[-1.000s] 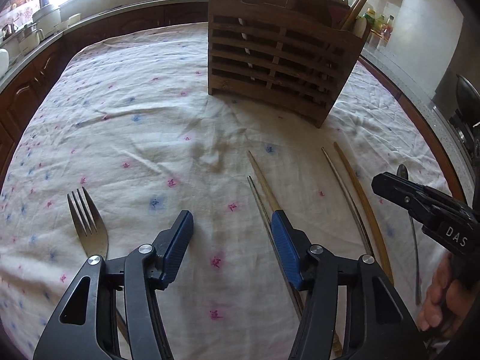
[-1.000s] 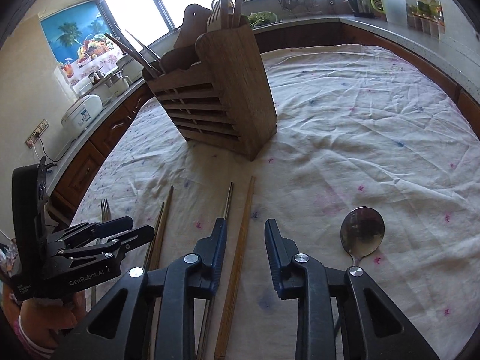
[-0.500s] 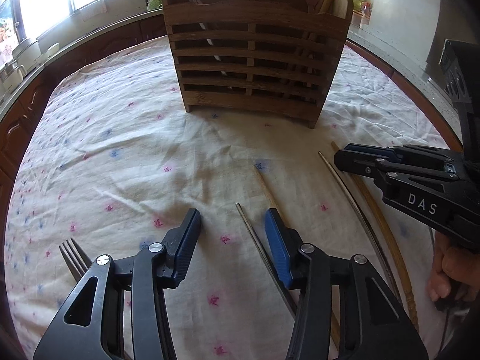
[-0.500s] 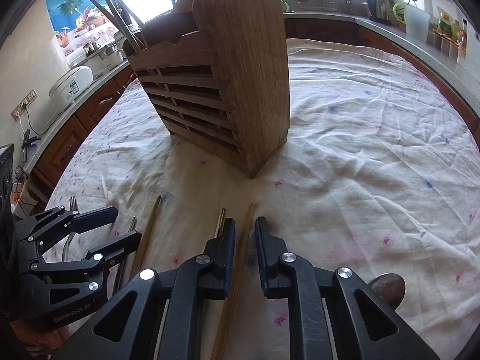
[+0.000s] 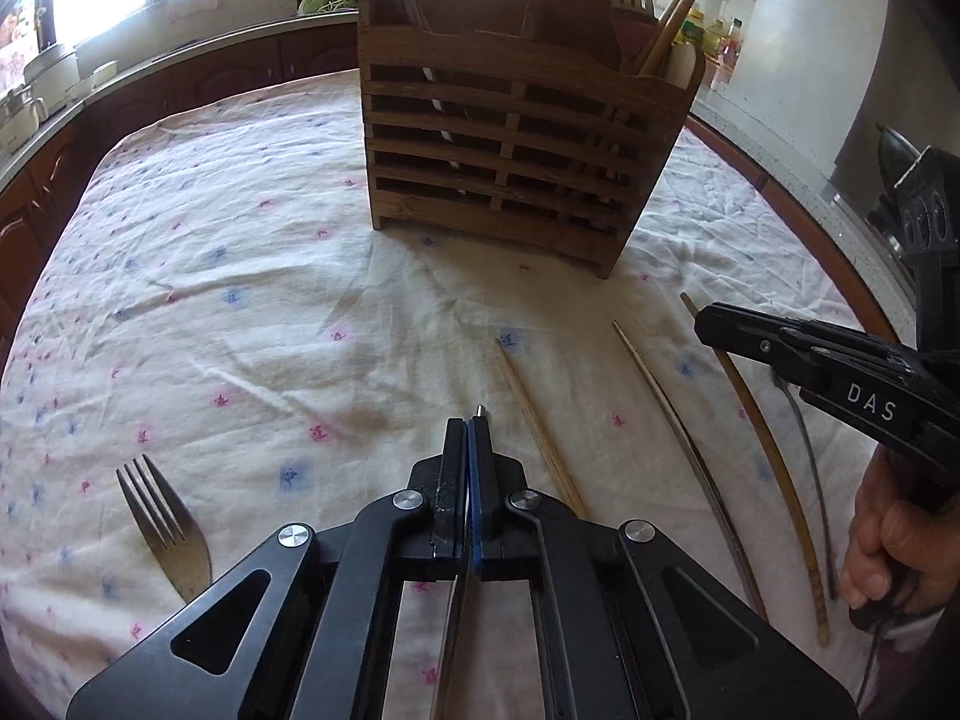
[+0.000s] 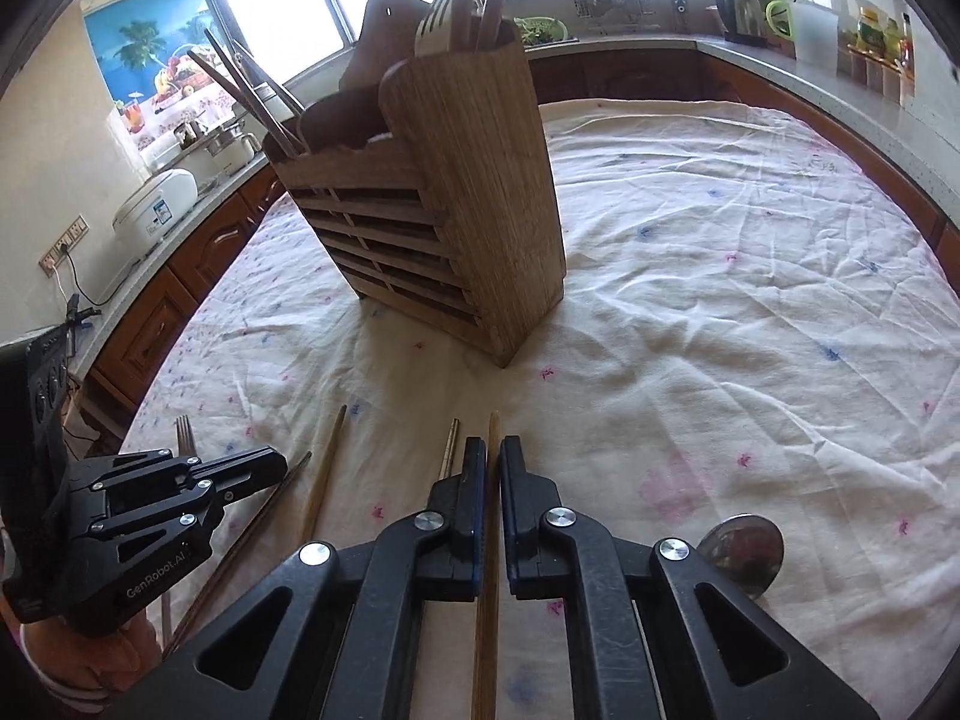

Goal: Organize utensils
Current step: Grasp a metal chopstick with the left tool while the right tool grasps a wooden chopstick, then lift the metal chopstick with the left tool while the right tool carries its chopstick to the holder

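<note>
A slatted wooden utensil holder (image 5: 516, 144) stands on the flowered tablecloth and also shows in the right wrist view (image 6: 438, 204), with utensils standing in it. My left gripper (image 5: 470, 429) is shut on a thin metal chopstick (image 5: 480, 411), whose tip sticks out past the pads. My right gripper (image 6: 493, 450) is shut on a wooden chopstick (image 6: 492, 438) that lies on the cloth. A second metal chopstick (image 6: 451, 441) lies just left of it. A wooden chopstick (image 5: 537, 423), a fork (image 5: 162, 516) and a spoon (image 6: 744, 552) lie on the cloth.
The right gripper's body (image 5: 840, 372) crosses the right side of the left wrist view, above a long curved wooden stick (image 5: 774, 462). The left gripper's body (image 6: 138, 510) sits at the lower left of the right wrist view. Kitchen counters ring the table.
Both grippers have closed. The left shut on the metal chopstick. The right shut on the wooden chopstick. Both cameras sit a little further back from the holder.
</note>
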`<action>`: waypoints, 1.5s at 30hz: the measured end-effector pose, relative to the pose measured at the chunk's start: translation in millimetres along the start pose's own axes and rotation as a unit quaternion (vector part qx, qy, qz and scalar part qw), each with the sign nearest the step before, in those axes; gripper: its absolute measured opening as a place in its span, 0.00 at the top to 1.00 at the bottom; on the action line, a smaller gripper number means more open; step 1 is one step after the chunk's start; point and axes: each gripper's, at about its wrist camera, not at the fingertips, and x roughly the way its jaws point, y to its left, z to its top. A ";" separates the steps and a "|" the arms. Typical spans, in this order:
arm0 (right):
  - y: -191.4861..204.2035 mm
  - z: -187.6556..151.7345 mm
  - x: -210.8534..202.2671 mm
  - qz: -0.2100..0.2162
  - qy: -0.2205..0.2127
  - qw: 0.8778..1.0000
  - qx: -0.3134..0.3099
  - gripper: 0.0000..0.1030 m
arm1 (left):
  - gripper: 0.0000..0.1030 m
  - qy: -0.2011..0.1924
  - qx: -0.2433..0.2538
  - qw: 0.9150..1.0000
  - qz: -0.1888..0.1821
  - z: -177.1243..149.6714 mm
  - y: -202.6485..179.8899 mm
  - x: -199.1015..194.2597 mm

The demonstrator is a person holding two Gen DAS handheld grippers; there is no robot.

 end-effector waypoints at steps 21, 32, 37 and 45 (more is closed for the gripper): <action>2.1 -8.7 -32.0 0.012 -0.024 0.999 0.019 0.95 | 0.96 0.039 0.071 0.996 0.023 -2.3 -13.6 14.0; 12.4 -5.4 -65.4 0.023 -0.059 0.998 0.013 0.95 | 0.96 -0.036 0.019 0.999 -0.015 -4.4 5.6 -56.5; 21.7 -2.4 -87.4 0.031 -0.084 0.996 0.006 0.95 | 0.96 -0.089 -0.009 0.995 -0.035 -1.8 13.6 -102.3; 37.4 4.1 -122.1 0.040 -0.123 0.992 -0.009 0.95 | 0.96 -0.148 -0.015 0.988 -0.046 -5.6 16.4 -159.0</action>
